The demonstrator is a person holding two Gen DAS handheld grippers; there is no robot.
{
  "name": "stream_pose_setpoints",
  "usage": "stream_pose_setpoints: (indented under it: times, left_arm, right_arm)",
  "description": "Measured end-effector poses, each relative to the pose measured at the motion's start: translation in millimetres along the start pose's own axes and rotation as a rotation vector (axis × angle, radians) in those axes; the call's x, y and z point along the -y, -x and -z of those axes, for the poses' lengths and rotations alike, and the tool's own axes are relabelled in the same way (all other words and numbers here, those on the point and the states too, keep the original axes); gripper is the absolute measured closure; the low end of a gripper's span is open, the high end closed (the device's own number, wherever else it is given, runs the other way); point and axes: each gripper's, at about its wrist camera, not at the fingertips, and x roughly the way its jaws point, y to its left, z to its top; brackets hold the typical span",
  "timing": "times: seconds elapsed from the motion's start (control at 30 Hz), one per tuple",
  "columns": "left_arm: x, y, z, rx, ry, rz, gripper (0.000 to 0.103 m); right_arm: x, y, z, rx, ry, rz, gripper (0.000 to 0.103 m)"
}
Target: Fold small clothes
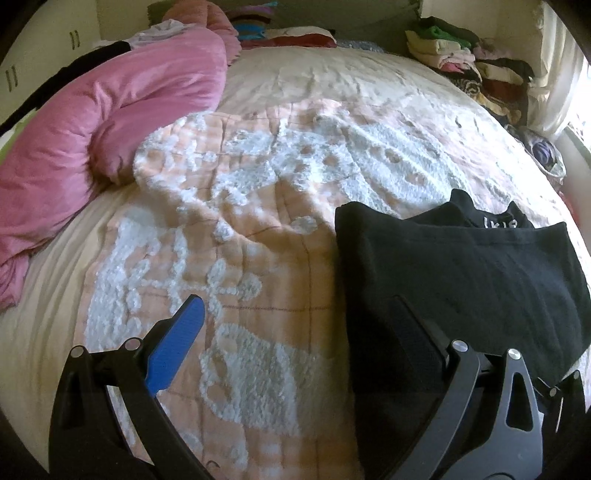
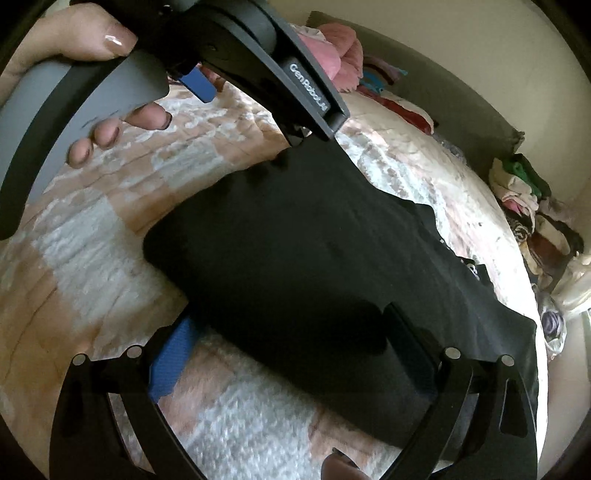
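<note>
A black garment (image 1: 461, 266) with white lettering near its collar lies folded on the bed's peach and white bedspread (image 1: 258, 206). My left gripper (image 1: 295, 317) is open, one blue finger (image 1: 181, 339) over the bedspread, the other over the garment's left edge. In the right wrist view the garment (image 2: 314, 251) fills the middle. My right gripper (image 2: 284, 343) is open and straddles its near edge, its blue finger (image 2: 173, 354) partly under the cloth. The left gripper (image 2: 243, 103), held by a hand, sits at the garment's far corner.
A pink duvet (image 1: 96, 125) is bunched at the left of the bed. A stack of folded clothes (image 1: 472, 66) sits at the far right corner, also seen in the right wrist view (image 2: 528, 206). More clothes (image 1: 280, 33) lie at the headboard.
</note>
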Motion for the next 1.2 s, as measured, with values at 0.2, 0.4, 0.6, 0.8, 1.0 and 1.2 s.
stream_pose_setpoints:
  times: [0.2, 0.4, 0.6, 0.8, 1.0, 1.2]
  left_arm:
    - [-0.7, -9.6, -5.2, -0.013, 0.011, -0.004, 0.01]
    - [-2.1, -20.0, -10.2, -0.049, 0.052, 0.038, 0.01]
    - [12.3, -22.5, -16.6, -0.074, 0.087, 0.119, 0.01]
    - [36.2, -9.6, -26.7, -0.06, 0.108, 0.206, 0.012]
    - [78.2, 16.5, -38.0, -0.031, 0.088, 0.323, 0.071]
    - [127.9, 48.3, -50.6, 0.025, 0.007, 0.356, 0.08]
  right_arm:
    - [-4.0, -11.4, -10.7, 0.007, 0.028, 0.057, 0.007]
    - [1.1, -0.7, -15.6, 0.086, 0.025, 0.075, 0.049]
    - [20.1, 29.1, -12.0, 0.189, -0.062, 0.076, 0.081]
    - [45.7, 53.2, -7.8, 0.242, -0.127, 0.109, 0.085]
    - [74.5, 79.5, 4.9, 0.286, -0.251, 0.117, 0.087]
    - [108.9, 108.0, 28.2, 0.33, -0.375, 0.146, 0.088]
